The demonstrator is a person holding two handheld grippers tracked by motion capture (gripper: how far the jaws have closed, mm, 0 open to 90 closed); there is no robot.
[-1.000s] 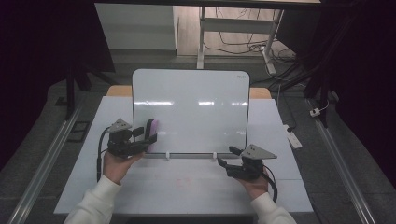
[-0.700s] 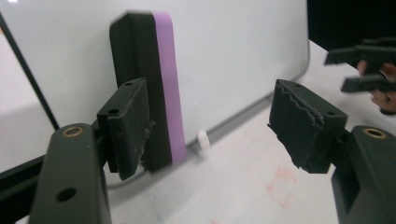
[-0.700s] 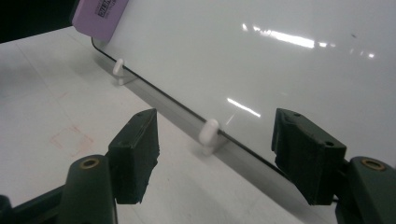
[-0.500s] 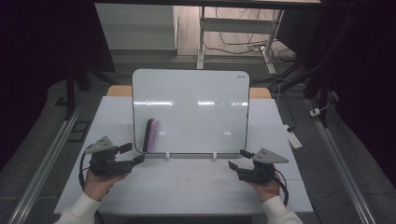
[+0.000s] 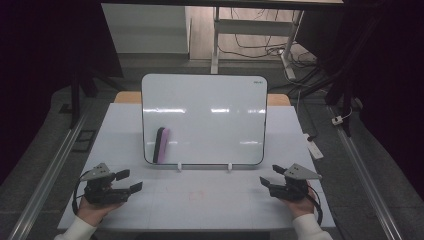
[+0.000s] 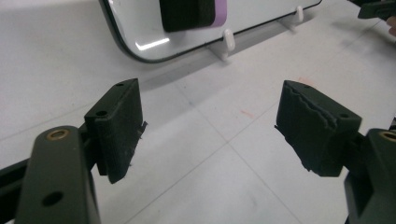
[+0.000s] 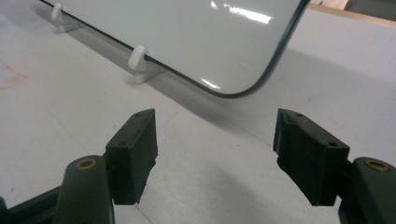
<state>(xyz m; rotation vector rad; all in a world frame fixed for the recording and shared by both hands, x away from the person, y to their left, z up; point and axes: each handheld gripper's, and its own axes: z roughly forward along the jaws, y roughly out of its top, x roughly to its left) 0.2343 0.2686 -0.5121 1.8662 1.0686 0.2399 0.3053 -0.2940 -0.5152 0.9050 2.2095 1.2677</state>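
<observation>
Parking both hands: your left gripper (image 5: 128,181) jaws just opened wide, empty, right gripper (image 5: 273,176) too. Black-and-purple felt eraser (image 5: 160,145) at 11 o'clock, light, soft; pinch its long sides.

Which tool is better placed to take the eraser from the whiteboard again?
Probably the left tool: its jaws stand open and empty near the eraser at the whiteboard's lower left; the right tool sits across the table.

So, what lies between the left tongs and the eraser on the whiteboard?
Bare table lies between the left tongs and the eraser, as the high view shows.
</observation>
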